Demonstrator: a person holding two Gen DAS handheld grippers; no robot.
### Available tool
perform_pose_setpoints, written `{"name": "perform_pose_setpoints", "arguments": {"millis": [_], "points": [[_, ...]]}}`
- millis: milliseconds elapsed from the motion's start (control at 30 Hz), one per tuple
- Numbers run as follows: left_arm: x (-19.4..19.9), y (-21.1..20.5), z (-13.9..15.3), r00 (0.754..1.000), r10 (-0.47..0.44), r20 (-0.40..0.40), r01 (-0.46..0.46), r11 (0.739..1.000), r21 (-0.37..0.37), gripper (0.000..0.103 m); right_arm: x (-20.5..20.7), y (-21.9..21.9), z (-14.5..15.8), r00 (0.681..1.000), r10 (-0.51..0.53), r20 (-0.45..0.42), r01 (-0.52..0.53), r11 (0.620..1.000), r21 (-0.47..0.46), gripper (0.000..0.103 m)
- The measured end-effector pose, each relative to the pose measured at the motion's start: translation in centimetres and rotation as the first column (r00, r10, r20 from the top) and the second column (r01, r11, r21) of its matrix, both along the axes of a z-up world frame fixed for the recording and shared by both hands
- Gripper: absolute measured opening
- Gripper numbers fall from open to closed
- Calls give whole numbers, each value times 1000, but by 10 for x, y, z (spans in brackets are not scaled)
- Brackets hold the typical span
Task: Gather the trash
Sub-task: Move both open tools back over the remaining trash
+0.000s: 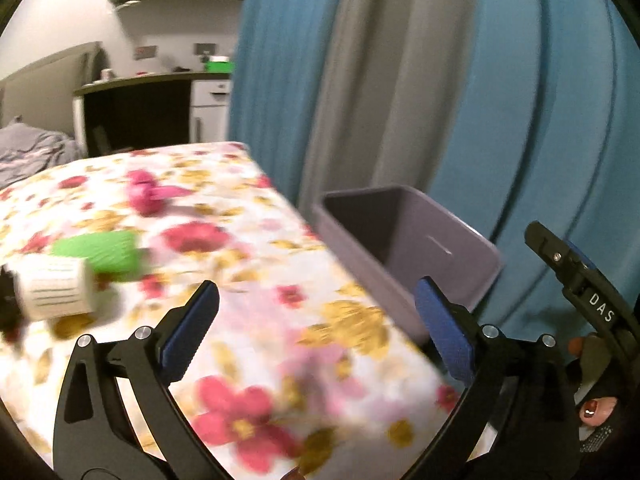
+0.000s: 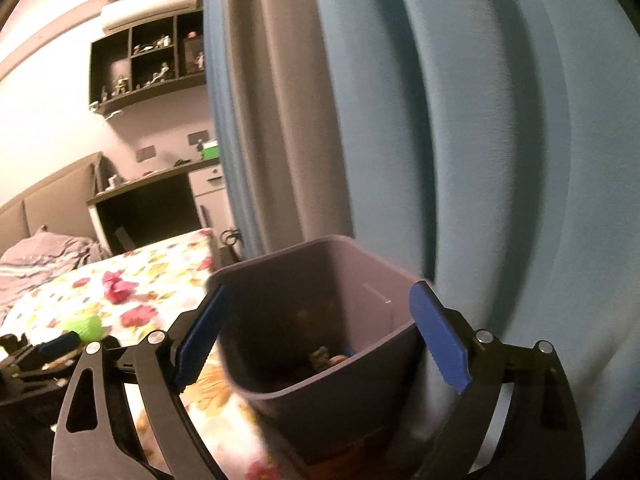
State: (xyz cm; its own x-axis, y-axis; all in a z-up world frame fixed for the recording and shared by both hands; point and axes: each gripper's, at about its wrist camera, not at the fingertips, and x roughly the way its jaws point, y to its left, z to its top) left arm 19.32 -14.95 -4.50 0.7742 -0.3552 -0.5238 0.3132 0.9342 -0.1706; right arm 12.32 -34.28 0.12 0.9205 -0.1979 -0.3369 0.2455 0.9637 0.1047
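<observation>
Letters "DAS" show on right tool (image 1: 576,276), jaws apart over gray bin (image 2: 320,320); left tool (image 1: 316,336) apart, empty, above floral bed (image 1: 248,264); white cup's (image 1: 56,288) print unreadable.

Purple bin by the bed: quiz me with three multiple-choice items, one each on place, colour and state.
1. Where does the purple bin stand?
A. on the bed
B. beside the bed's edge, before the blue curtain
C. under the desk

2. What colour is the crumpled piece next to the white cup?
A. green
B. black
C. orange

3. The left hand-held gripper is:
A. shut on the cup
B. shut on nothing
C. open and empty

B: it stands off the floral bedspread.
A: green piece.
C: pads wide apart.
</observation>
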Motion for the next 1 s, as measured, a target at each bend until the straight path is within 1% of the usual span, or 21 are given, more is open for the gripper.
{"name": "perform_pose_setpoints", "arguments": {"millis": [100,167,233,333,400,533,600,633,767,1000], "points": [[-11,36,7,996,87,6,-87,996,-13,97,-2,17,1,999,35,-1,-35,999,11,91],[-19,62,9,988,151,14,-151,988,-7,97,-3,30,2,998,63,3,-63,998,24,95],[-25,86,10,979,206,3,-206,979,-9,97,-3,46,3,995,96,6,-97,995,32,95],[-33,124,8,960,278,-20,-278,960,-24,97,-3,67,4,990,141,-5,-141,989,32,97],[-39,146,8,948,317,-17,-317,948,-21,97,-1,86,4,984,176,-13,-175,984,29,97],[-52,190,7,914,406,-2,-406,914,1,97,0,121,3,969,245,-27,-245,969,22,97],[-57,207,8,902,433,-8,-433,902,-5,97,2,141,3,958,283,-38,-282,959,22,97],[-60,219,8,891,454,-9,-454,891,-7,97,3,150,2,953,299,-44,-299,954,24,97],[-68,251,9,861,509,0,-509,861,-2,97,12,189,-3,924,374,-87,-372,928,30,97],[-73,298,12,818,574,15,-574,819,0,97,31,259,-17,874,460,-155,-464,886,7,97]]}}
